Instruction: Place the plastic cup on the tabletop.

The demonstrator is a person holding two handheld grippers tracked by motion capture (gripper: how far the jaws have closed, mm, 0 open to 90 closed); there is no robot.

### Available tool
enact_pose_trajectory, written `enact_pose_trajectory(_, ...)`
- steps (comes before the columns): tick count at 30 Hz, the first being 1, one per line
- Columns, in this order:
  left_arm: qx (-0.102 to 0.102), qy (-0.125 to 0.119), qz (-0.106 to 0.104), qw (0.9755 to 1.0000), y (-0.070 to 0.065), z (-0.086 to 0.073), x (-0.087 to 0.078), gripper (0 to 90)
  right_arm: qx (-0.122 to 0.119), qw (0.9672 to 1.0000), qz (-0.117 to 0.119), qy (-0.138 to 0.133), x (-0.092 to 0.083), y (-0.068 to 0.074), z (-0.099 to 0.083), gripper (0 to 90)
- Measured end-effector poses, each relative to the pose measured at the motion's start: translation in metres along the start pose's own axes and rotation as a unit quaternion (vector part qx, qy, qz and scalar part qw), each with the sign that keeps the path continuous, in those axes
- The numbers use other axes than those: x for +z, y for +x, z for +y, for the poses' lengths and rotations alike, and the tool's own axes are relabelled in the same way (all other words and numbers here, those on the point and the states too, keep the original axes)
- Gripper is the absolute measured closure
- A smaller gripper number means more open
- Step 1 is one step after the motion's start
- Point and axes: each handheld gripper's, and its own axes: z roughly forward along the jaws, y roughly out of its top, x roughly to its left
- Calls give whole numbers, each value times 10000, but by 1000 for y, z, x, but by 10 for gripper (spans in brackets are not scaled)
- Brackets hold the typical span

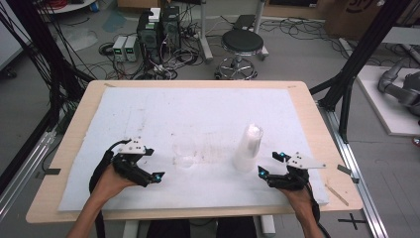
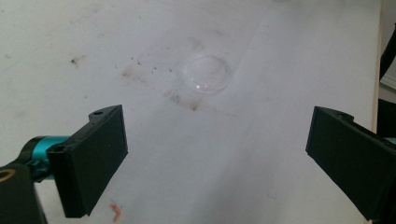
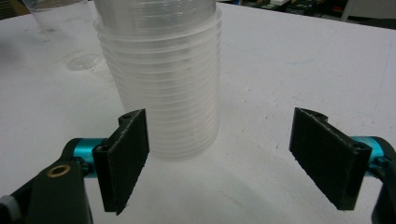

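A single clear plastic cup stands on the white foam sheet, left of centre. In the left gripper view its round base lies ahead, beyond the jaws. My left gripper rests on the sheet just left of the cup, open, with nothing between its jaws. A tall stack of clear cups stands right of centre. My right gripper sits right of the stack, open; the stack stands just ahead of the jaws' gap, nearer the left jaw and not touched. The single cup shows beyond.
The foam sheet covers a wooden table; dark stains mark it near the cup. A small red scrap lies by the left jaw. Beyond the table stand a stool, computer boxes and black frame posts.
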Motion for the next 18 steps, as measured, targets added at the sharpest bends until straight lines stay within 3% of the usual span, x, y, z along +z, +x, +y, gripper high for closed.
enact_pose_trajectory(4,-173,-459,272,9984,-2,-19,-7,54,-26,10000,-4,-25,-1,1,0,200)
enact_pose_trajectory(6,-251,-666,488,9963,-3,-27,-10,54,-17,10000,-5,-36,-1,1,0,200)
enact_pose_trajectory(8,-334,-886,699,9930,-3,-35,-15,54,-7,10000,5,-36,-1,0,0,200)
enact_pose_trajectory(10,-467,-1193,836,9882,-3,-44,-19,54,-39,10000,-10,-60,-1,0,0,200)
enact_pose_trajectory(13,-508,-1406,939,9843,-4,-53,-21,54,-29,10000,-19,-68,-1,0,-1,201)
enact_pose_trajectory(18,-348,-1553,1042,9817,-7,-57,-23,54,5,10000,-28,-95,-2,0,-1,201)
